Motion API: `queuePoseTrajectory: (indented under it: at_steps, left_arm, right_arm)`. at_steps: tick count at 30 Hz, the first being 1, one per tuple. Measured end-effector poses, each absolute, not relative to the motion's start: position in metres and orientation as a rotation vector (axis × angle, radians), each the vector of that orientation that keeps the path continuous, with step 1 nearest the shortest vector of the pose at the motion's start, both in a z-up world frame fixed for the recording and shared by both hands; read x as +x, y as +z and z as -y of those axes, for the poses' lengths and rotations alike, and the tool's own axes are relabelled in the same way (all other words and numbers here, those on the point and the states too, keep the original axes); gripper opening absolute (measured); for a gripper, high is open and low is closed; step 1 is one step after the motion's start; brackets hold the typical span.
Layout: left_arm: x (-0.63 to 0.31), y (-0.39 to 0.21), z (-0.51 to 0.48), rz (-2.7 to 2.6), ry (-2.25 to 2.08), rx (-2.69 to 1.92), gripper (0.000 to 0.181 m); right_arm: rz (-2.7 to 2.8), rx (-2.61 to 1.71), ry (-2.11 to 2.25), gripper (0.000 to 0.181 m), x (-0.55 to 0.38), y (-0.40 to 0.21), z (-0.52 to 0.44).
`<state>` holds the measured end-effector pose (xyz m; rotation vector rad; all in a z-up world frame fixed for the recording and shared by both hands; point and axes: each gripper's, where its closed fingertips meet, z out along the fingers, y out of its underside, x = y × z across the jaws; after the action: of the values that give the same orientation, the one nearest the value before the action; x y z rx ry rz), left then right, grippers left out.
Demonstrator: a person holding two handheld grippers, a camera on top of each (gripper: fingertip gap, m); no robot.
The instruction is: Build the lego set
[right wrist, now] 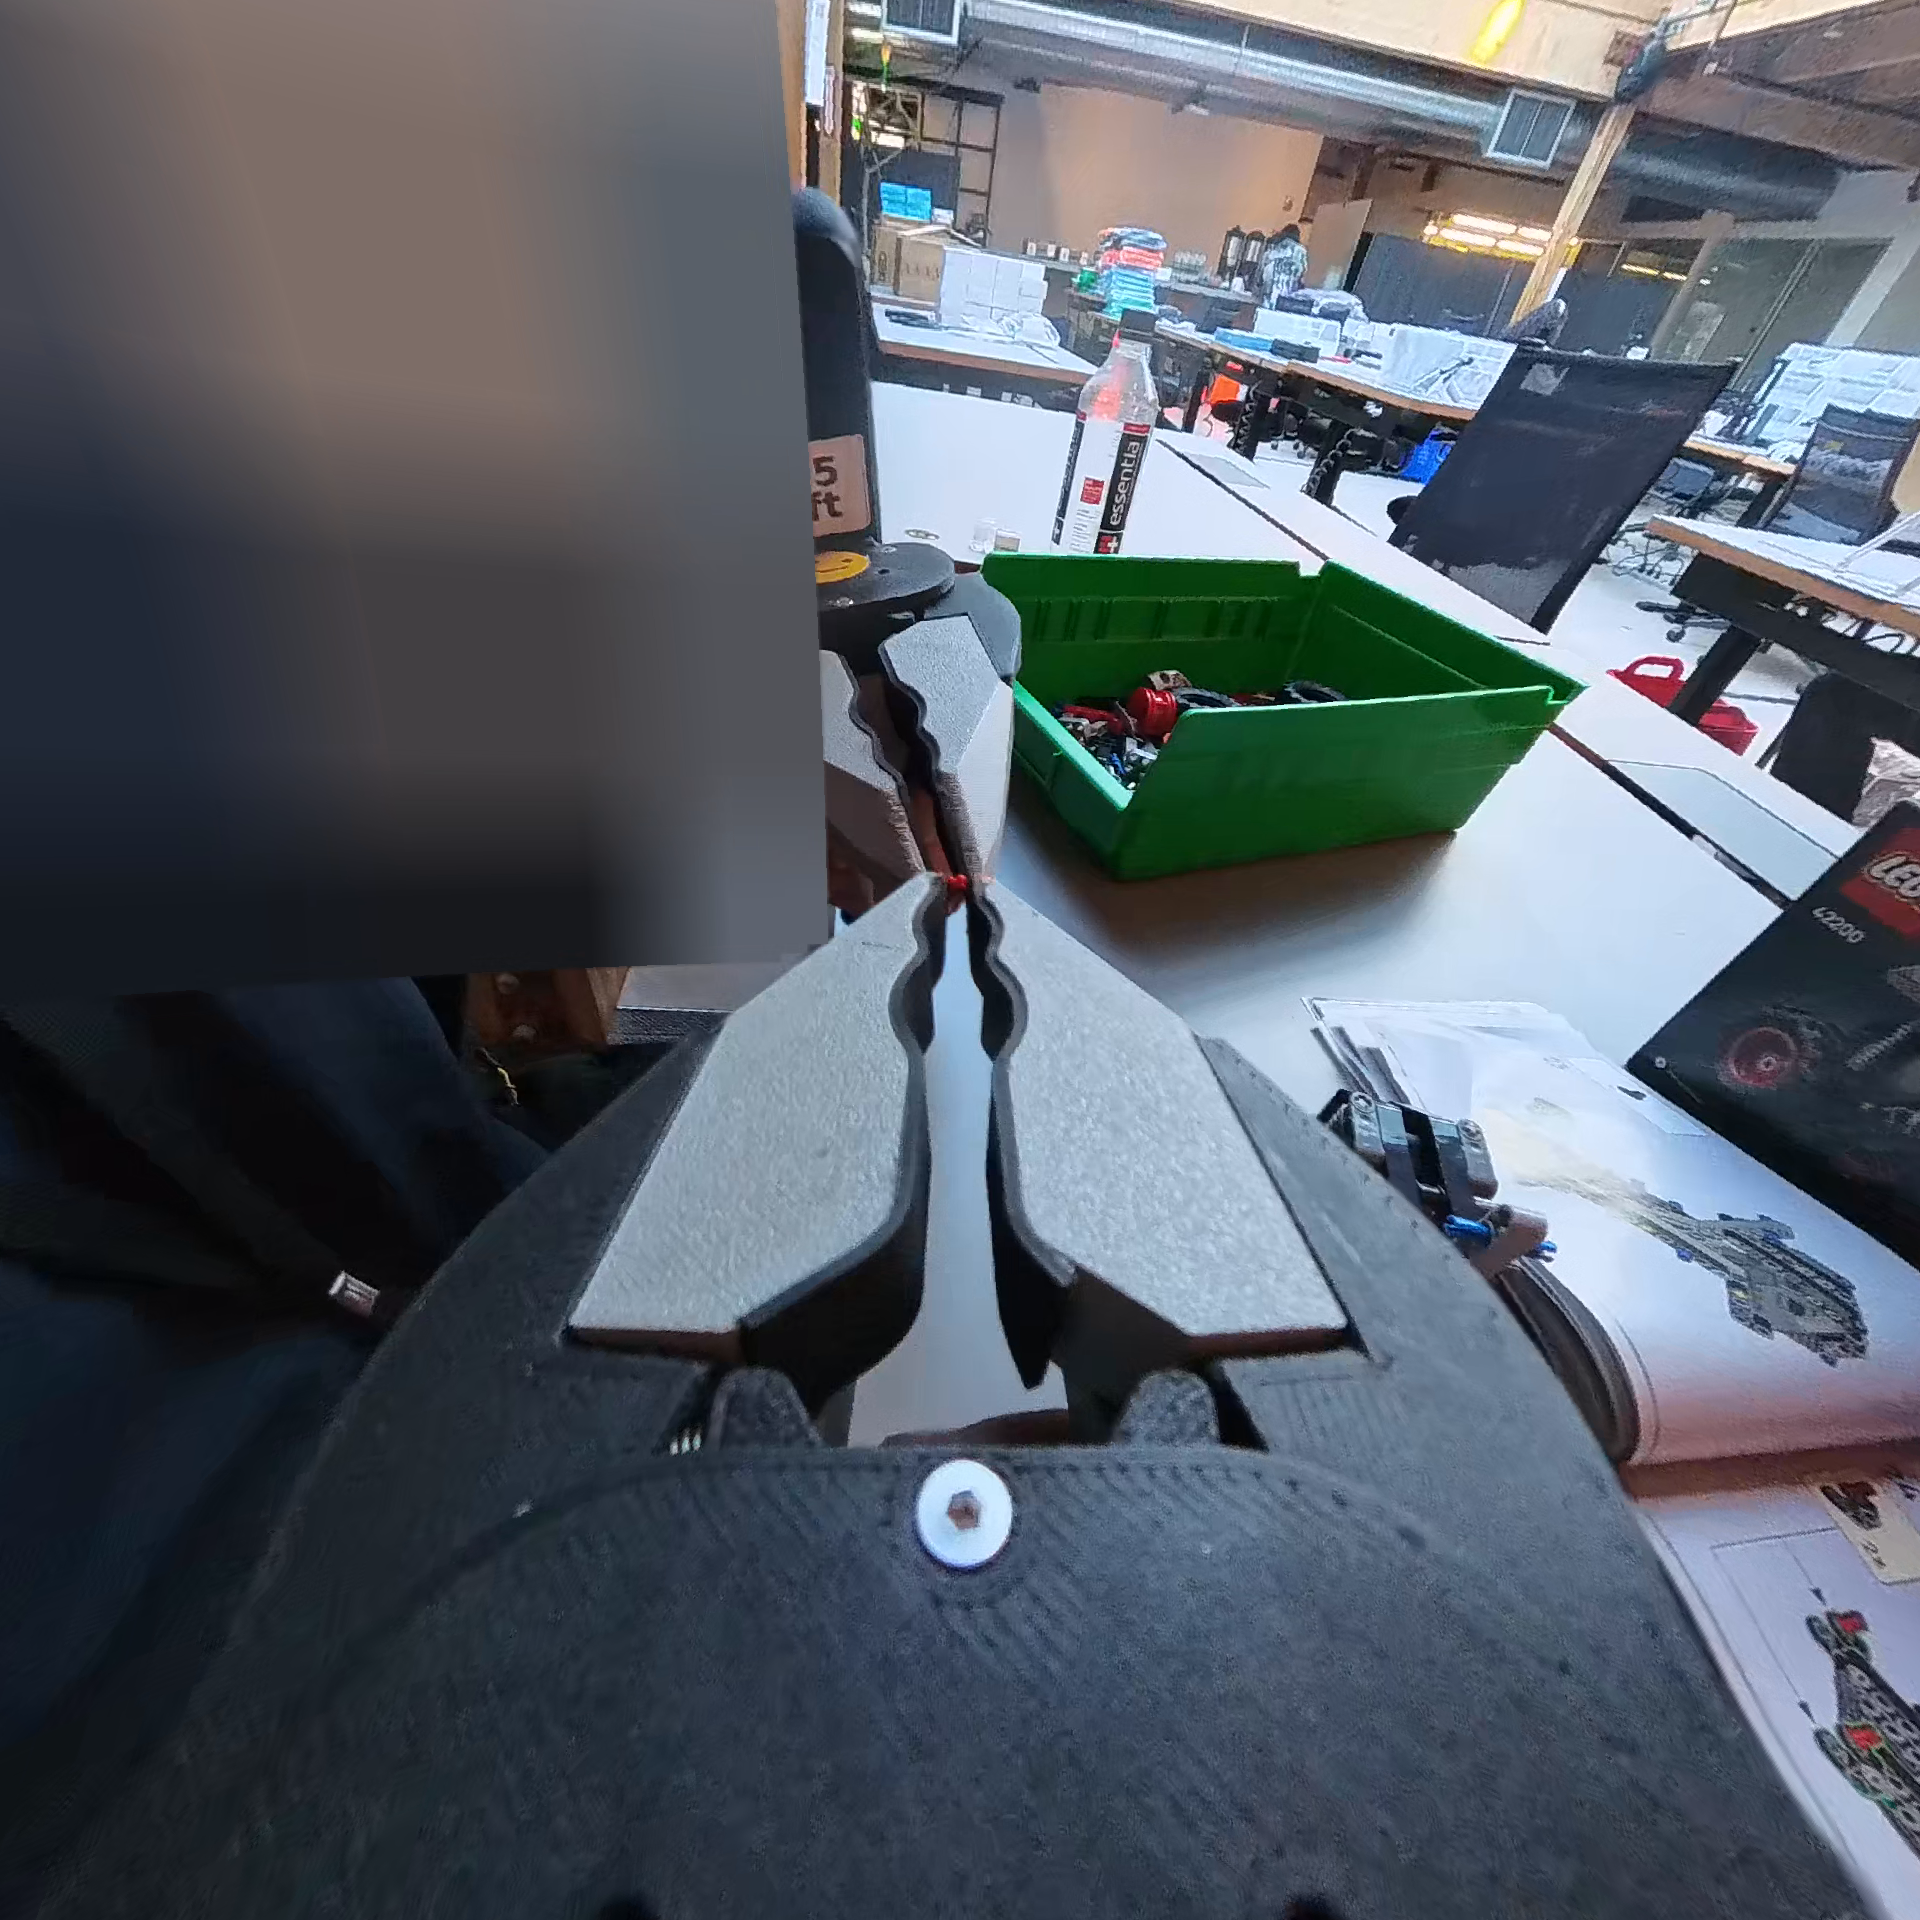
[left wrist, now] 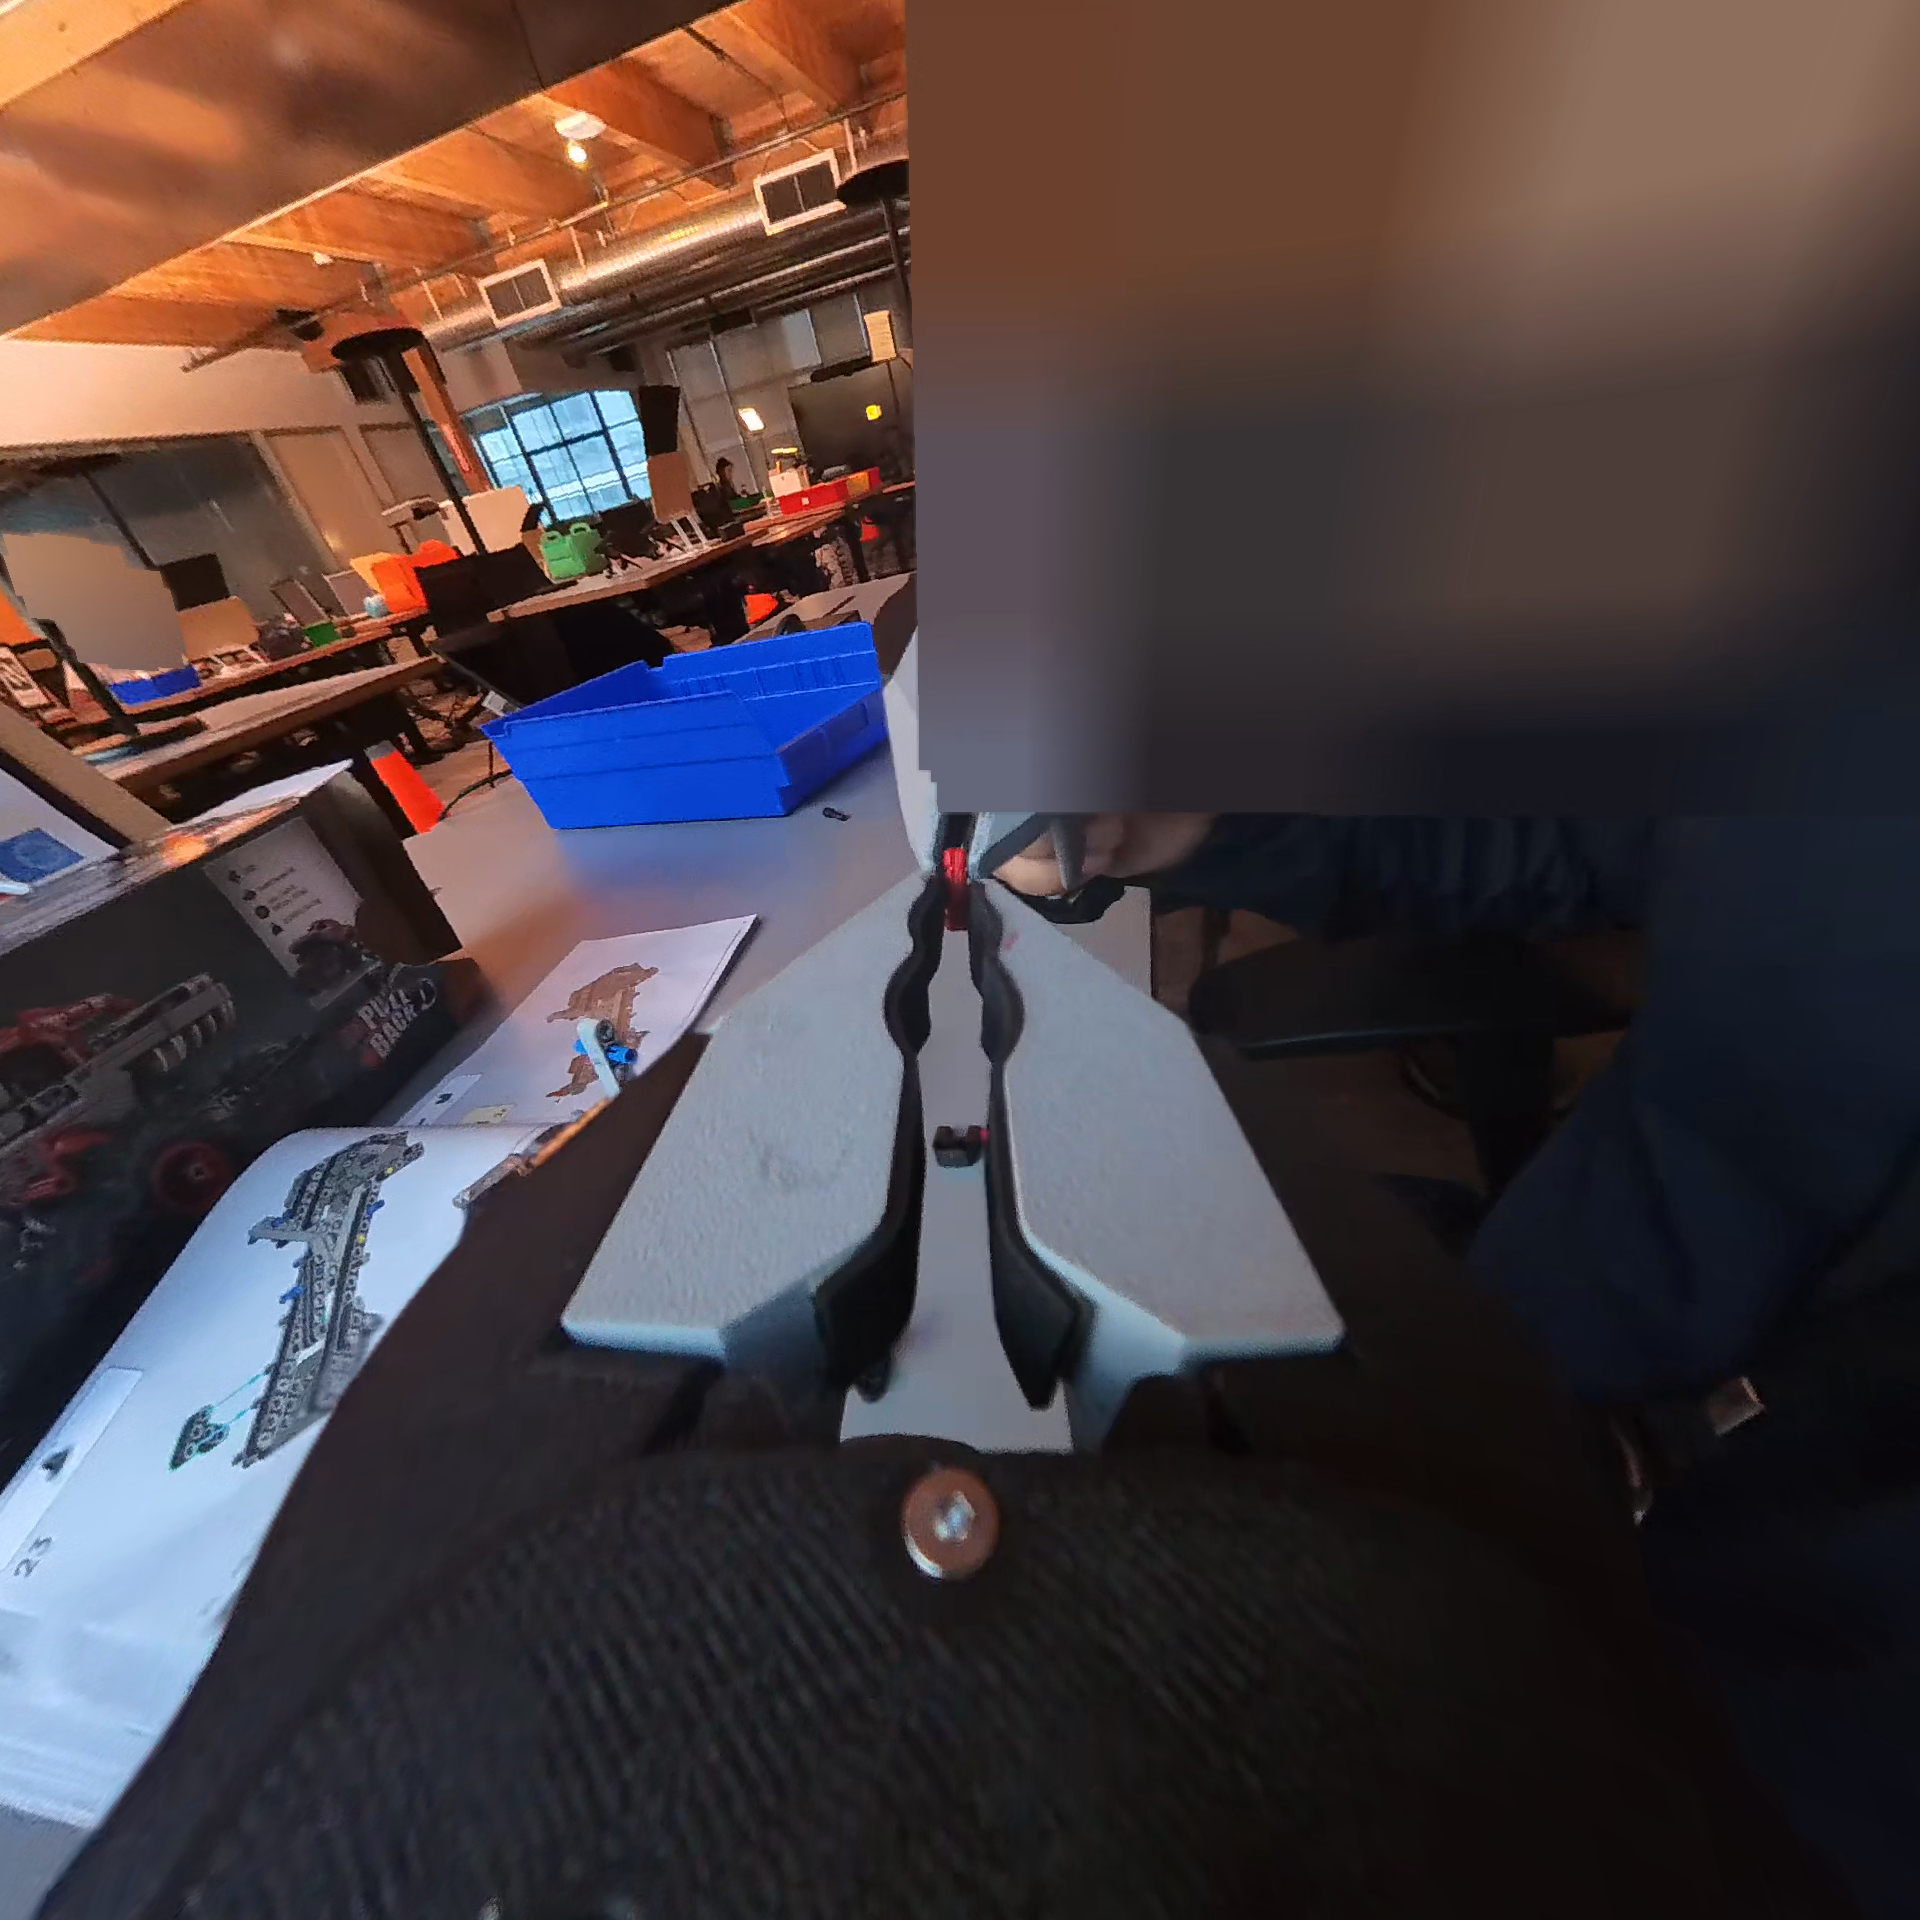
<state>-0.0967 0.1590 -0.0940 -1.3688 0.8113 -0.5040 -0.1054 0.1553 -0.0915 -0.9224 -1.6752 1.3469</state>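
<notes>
My left gripper (left wrist: 954,896) is shut on a small red Lego piece (left wrist: 954,883) and holds it above the table edge. My right gripper (right wrist: 961,896) meets it tip to tip, with its jaws closed on the end of the same red piece (right wrist: 956,885). In the right wrist view the left gripper (right wrist: 940,831) reaches in from the upper left. A small dark piece (left wrist: 956,1143) lies on the table below the left fingers. A grey assembly with blue pins (right wrist: 1444,1174) rests on the open instruction booklet (right wrist: 1714,1320). It also shows in the left wrist view (left wrist: 603,1055).
A green bin (right wrist: 1351,790) with loose Lego parts stands behind the grippers, with a water bottle (right wrist: 1107,447) beyond it. A blue bin (left wrist: 707,748) sits on the far side. The Lego box (left wrist: 156,1039) stands beside the booklet (left wrist: 312,1247). A person in dark clothes sits close by. The grippers are tip to tip, or close to it.
</notes>
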Motion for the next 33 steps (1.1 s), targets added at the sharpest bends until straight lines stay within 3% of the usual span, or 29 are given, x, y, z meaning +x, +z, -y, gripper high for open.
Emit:
queuePoseTrajectory:
  at_steps: [14, 33]
  left_arm:
    - [-0.093, -0.114, -0.154, -0.736, -1.104, -1.557, 0.006]
    - [-0.091, -0.119, -0.163, -0.855, -0.657, -1.53, 0.002]
  right_arm:
    - [1.818, -0.702, 1.316, 0.001, -0.101, -0.107, -0.149]
    - [1.801, -0.785, 1.285, 0.002, -0.098, -0.114, -0.156]
